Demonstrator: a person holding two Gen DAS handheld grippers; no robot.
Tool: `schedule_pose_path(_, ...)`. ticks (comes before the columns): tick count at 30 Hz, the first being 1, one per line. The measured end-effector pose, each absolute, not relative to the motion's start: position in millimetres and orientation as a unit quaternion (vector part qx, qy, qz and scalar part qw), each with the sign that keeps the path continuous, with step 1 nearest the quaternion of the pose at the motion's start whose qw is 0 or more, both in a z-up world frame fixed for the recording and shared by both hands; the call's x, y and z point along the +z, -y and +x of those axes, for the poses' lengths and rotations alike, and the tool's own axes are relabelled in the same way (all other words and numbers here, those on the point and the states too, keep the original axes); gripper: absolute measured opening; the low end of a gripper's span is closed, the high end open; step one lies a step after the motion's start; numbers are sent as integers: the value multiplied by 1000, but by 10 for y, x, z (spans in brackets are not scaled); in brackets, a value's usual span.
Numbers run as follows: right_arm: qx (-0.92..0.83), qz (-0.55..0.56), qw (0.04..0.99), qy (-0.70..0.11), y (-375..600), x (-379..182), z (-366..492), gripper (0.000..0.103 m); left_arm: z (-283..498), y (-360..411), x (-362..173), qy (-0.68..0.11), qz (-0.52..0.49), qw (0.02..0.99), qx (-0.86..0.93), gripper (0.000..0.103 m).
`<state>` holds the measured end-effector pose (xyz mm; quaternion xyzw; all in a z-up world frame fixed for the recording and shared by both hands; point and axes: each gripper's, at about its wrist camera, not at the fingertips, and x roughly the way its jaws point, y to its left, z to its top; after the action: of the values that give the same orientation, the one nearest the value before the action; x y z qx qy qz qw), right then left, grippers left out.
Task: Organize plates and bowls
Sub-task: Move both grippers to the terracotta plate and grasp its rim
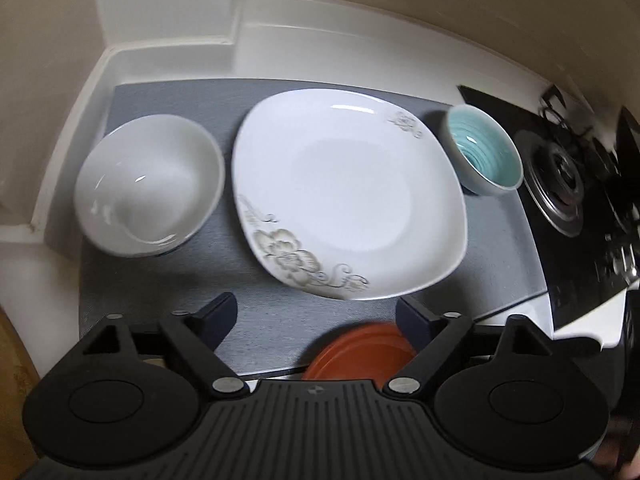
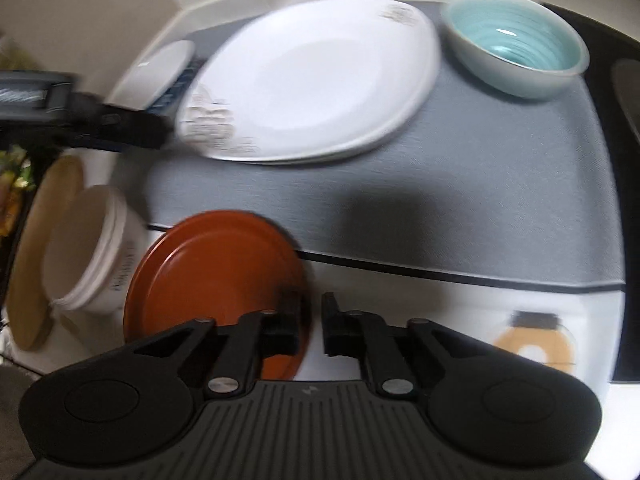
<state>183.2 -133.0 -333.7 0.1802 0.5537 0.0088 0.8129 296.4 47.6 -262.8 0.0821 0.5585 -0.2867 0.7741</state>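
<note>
Nearest, the right gripper (image 2: 310,330) hovers with its jaws nearly together, a narrow gap between them and nothing held; its left finger overlaps the rim of the orange plate (image 2: 212,276), though contact cannot be told. That plate lies at the counter's front edge, partly on the grey mat (image 2: 460,184). It looks shallow, stiff and glossy, so it probably slips; a pinch on the raised rim seems the best hold. The left gripper (image 1: 316,320) hangs spread wide and empty above the mat. Beyond sits the large white plate (image 1: 352,196) with its flower print, likely heavy and breakable, best taken at the rim. The white bowl (image 1: 150,184) stands to its left, the teal bowl (image 1: 484,154) to its right, near the stove (image 1: 560,184); their walls suit a rim pinch
</note>
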Motion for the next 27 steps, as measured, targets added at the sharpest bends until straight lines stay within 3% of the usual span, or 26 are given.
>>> schedule_pose_path(6, -63, 215, 822, -523, 1701, -3255, 1724, 11, 2933, -380, -2674, -560, 103, 773, -280, 94)
schedule_pose_path(10, -60, 213, 825, -520, 1692, -3226, 1690, 41, 2918, -363, -2727, -554, 101, 784, -261, 85)
schedule_pose_path(15, -44, 206, 830, -516, 1623, -3222, 1685, 48, 2875, -393, -2765, -537, 92, 809, -222, 84)
schedule_pose_path(22, -50, 173, 853, -490, 1506, -3139, 1719, 75, 2825, -388, -2835, -561, 75, 777, -277, 85)
schedule_pose_path(27, -58, 183, 840, -508, 1550, -3196, 1737, 75, 2771, -338, -2993, -595, 65, 744, -297, 81)
